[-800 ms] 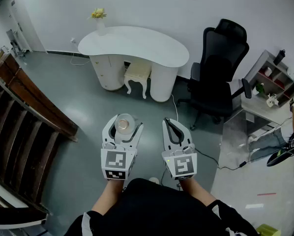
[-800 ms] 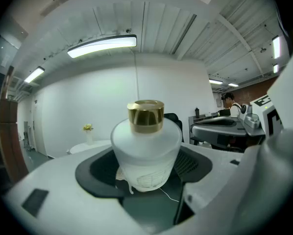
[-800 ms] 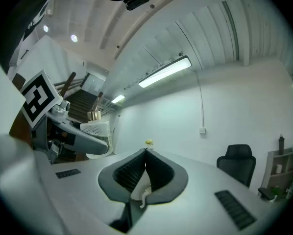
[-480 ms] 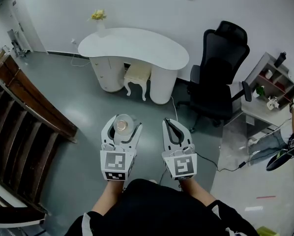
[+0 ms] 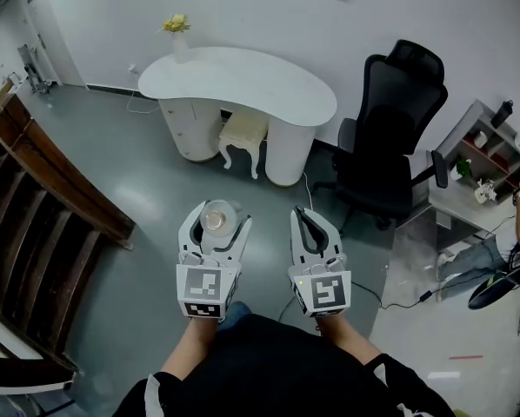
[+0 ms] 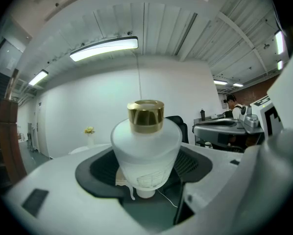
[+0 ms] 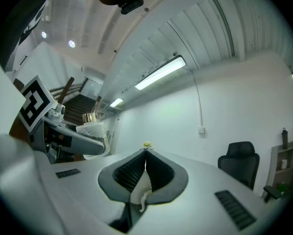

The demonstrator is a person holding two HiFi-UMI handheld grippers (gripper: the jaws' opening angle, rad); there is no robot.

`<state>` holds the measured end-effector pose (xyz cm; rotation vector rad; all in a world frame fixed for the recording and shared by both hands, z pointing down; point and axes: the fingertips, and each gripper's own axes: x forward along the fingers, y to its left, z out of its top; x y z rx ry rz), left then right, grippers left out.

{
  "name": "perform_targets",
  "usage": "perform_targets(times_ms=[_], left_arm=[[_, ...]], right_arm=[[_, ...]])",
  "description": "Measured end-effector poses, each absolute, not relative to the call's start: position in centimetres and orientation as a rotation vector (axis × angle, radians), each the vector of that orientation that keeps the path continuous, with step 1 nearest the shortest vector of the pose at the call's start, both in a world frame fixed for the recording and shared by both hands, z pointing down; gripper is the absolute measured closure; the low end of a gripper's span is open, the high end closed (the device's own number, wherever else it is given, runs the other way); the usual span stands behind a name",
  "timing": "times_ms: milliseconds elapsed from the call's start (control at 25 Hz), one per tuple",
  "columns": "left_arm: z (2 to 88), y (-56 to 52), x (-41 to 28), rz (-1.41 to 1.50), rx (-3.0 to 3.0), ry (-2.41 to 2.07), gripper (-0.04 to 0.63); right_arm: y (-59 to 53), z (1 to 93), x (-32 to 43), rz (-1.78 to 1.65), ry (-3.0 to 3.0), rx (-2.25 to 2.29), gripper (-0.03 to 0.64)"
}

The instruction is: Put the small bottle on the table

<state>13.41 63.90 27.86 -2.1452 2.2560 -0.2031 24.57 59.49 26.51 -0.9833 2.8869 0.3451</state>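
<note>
The bottle (image 6: 145, 151) stands upright, gold cap up, pinched between the wide-set jaws of the left hand-held gripper (image 5: 215, 224), held over the floor (image 5: 147, 189). The white worktop (image 5: 243, 81) lies straight ahead of it, well apart, with its near edge facing the person. A vase (image 5: 180, 46) stands at its far left corner. The right hand-held gripper (image 5: 305, 220), just beside the left, has its jaws pressed together on nothing. The left arm probably has to carry the bottle forward to that near edge.

Frosted matt small bottle (image 6: 145, 151), shiny gold metallic cap (image 6: 145, 115); smooth white table (image 5: 243, 81)
</note>
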Motion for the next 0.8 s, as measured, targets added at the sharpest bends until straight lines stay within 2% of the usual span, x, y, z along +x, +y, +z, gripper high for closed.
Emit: perform_targets(times_ms=[320,800], left_arm=[[29.1,60.4,11.4,-0.21,-2.174,2.259,0.262],[29.8,49.3,3.3,-0.23,-2.239,2.209,0.262]], right_arm=[[56.0,27.9,22.5,0.32,2.911,-0.994,0.594],[44.9,28.8,13.9,0.292,2.916,-1.045,0.594]])
